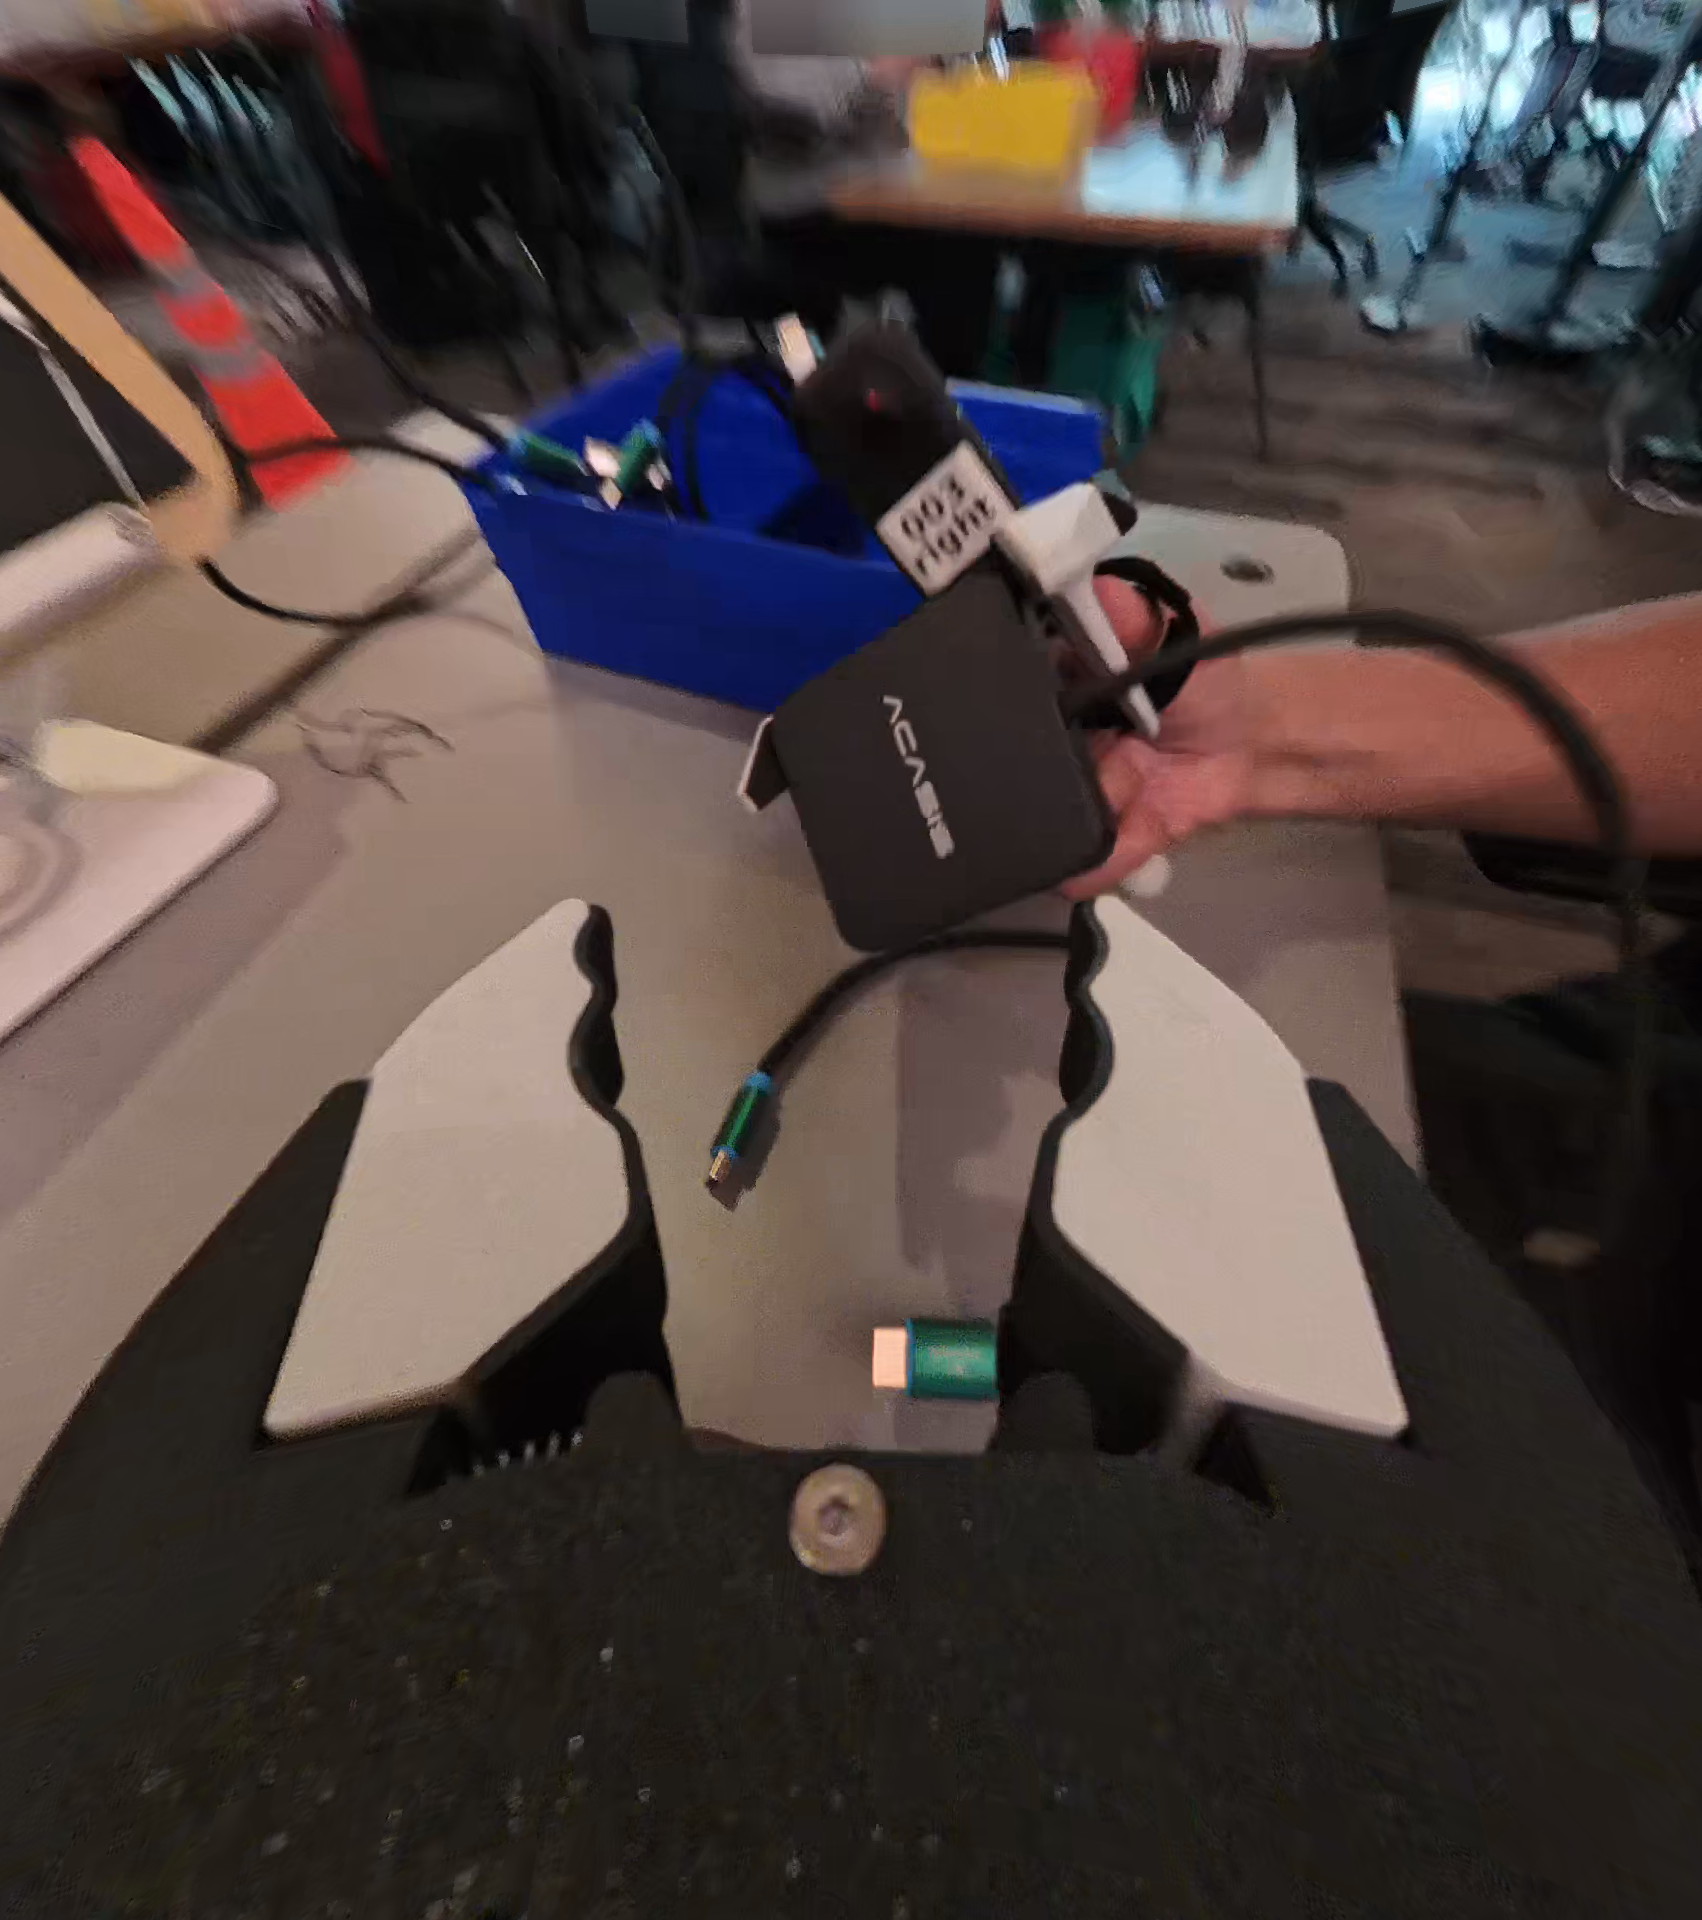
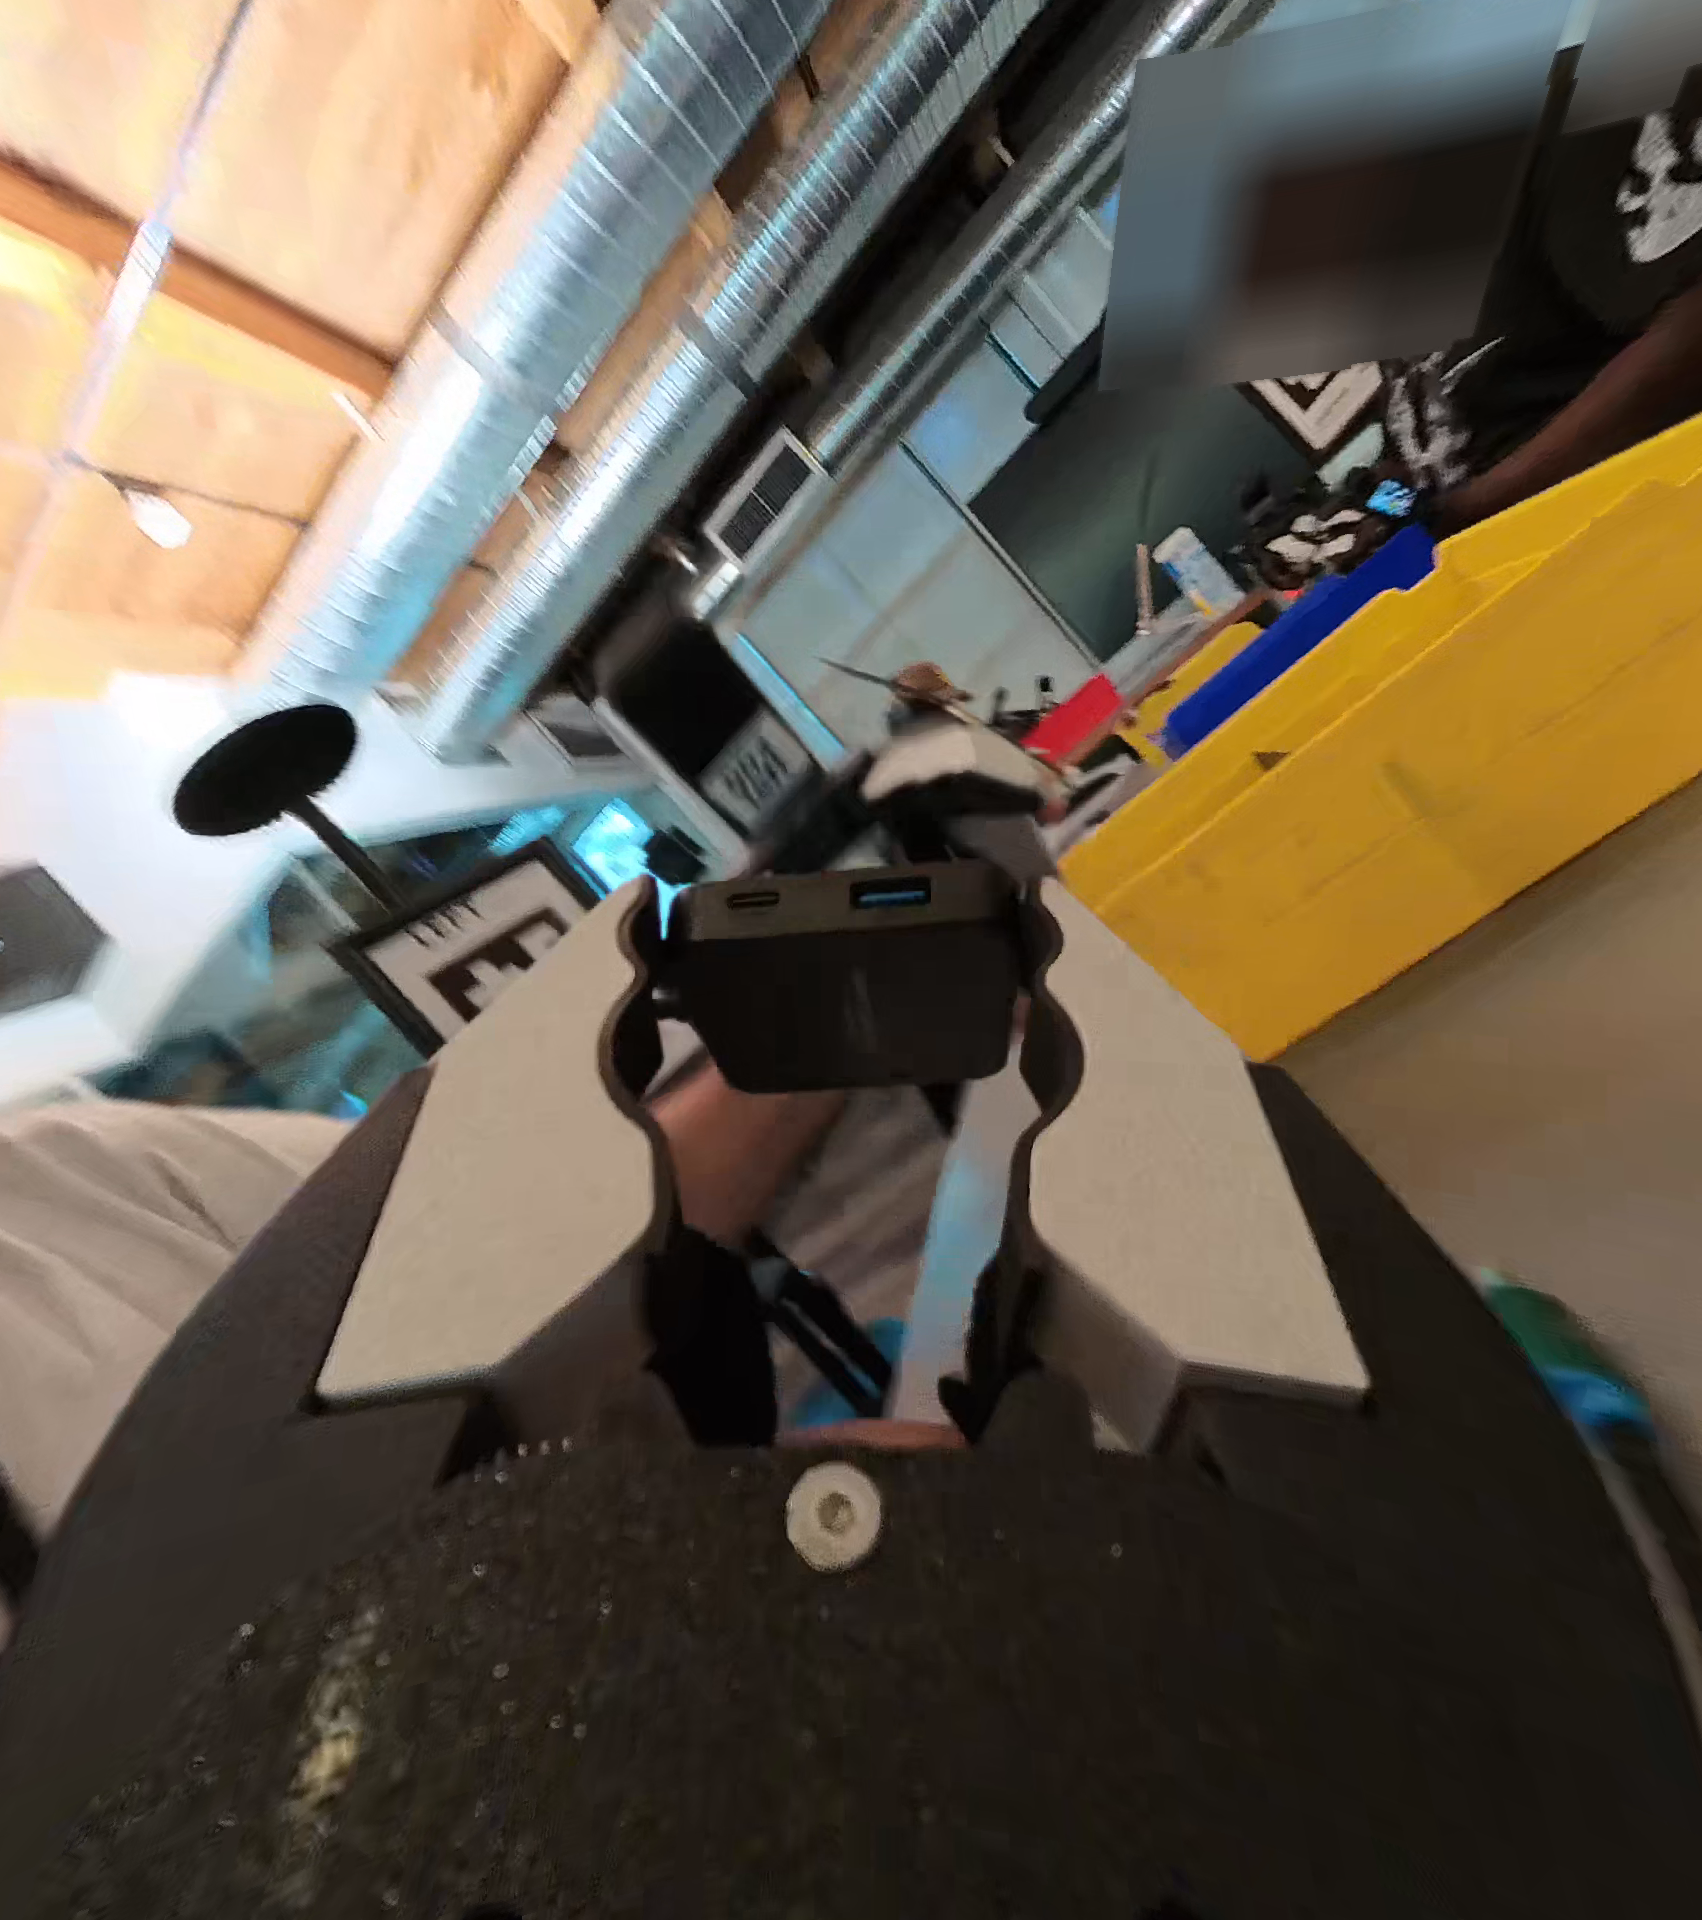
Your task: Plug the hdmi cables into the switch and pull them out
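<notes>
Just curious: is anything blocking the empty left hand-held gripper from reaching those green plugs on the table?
Nothing visible. The left hand-held gripper is open above both green plugs; bare table lies between its fingers.

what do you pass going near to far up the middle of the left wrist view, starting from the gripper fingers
Loose green plug lying between the left hand-held gripper fingers → green-ended cable plug on the table → black switch held up by the right hand-held gripper → blue bin of cables → yellow bin.
</notes>
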Tool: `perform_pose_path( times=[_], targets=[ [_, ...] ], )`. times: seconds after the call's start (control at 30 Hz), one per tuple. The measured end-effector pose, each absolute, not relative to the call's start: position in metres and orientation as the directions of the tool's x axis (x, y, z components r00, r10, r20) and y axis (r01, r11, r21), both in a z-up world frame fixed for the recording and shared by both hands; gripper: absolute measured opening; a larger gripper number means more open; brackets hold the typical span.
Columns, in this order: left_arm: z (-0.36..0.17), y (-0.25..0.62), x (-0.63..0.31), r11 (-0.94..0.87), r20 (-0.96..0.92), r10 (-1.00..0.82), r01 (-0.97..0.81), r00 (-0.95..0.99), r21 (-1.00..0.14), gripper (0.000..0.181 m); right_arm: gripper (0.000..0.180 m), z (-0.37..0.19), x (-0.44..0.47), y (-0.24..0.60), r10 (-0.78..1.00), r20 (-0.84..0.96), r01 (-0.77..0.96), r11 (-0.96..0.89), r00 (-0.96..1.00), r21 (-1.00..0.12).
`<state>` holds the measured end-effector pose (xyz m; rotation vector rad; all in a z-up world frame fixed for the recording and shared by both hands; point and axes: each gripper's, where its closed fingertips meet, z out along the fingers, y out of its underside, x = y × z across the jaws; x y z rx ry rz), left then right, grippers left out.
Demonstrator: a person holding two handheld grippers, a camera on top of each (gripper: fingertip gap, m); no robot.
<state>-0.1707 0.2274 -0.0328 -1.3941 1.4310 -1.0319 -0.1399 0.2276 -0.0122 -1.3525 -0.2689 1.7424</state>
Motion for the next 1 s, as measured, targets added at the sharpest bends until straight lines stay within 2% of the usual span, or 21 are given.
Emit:
perform_pose_path(
  times=[0.07,0.23,0.3,0.37,0.5,0.57,0.63,0.7,0.77,0.87,0.93,1.0],
  targets=[
    [-0.042,0.223,-0.173,0.135,-0.155,-0.984,-0.198,0.090,-0.971,0.078,0.068,-0.007,-0.142,0.228,0.685,-0.720,-0.536,-0.653,-0.114,-0.536],
    [-0.062,0.215,-0.172,0.415,-0.473,-0.812,-0.231,0.343,-0.880,0.066,0.068,-0.001,-0.155,0.229,0.499,-0.766,-0.531,-0.810,-0.405,-0.247],
    [-0.059,0.213,-0.170,0.521,-0.572,-0.717,-0.238,0.399,-0.820,0.052,0.068,-0.008,-0.168,0.229,0.472,-0.782,-0.513,-0.826,-0.407,-0.232],
    [-0.063,0.211,-0.163,0.569,-0.630,-0.671,-0.274,0.390,-0.775,0.046,0.067,-0.014,-0.169,0.236,0.456,-0.793,-0.538,-0.820,-0.404,-0.197],
    [-0.078,0.219,-0.153,0.583,-0.676,-0.631,-0.342,0.381,-0.737,0.053,0.067,-0.037,-0.175,0.248,0.456,-0.846,-0.550,-0.797,-0.276,-0.249],
    [-0.083,0.228,-0.155,0.563,-0.675,-0.618,-0.373,0.403,-0.738,0.050,0.068,-0.046,-0.177,0.252,0.462,-0.865,-0.540,-0.787,-0.195,-0.299],
    [-0.089,0.234,-0.156,0.515,-0.647,-0.646,-0.393,0.406,-0.762,0.065,0.068,-0.057,-0.180,0.251,0.493,-0.867,-0.493,-0.773,-0.070,-0.400],
    [-0.090,0.237,-0.157,0.498,-0.643,-0.644,-0.411,0.415,-0.764,0.071,0.069,-0.061,-0.181,0.249,0.512,-0.859,-0.463,-0.765,-0.016,-0.448],
    [-0.089,0.233,-0.159,0.525,-0.669,-0.628,-0.417,0.398,-0.742,0.057,0.069,-0.056,-0.178,0.247,0.514,-0.857,-0.460,-0.771,-0.039,-0.441],
    [-0.083,0.233,-0.169,0.558,-0.687,-0.590,-0.400,0.424,-0.727,0.019,0.066,-0.046,-0.162,0.247,0.513,-0.853,-0.492,-0.769,-0.096,-0.408],
    [-0.077,0.238,-0.176,0.535,-0.654,-0.603,-0.376,0.457,-0.756,0.013,0.065,-0.051,-0.156,0.245,0.510,-0.856,-0.474,-0.776,-0.083,-0.416],
    [-0.074,0.244,-0.181,0.502,-0.620,-0.621,-0.365,0.479,-0.784,0.016,0.064,-0.058,-0.157,0.242,0.494,-0.866,-0.442,-0.795,-0.076,-0.415]
  ],
)
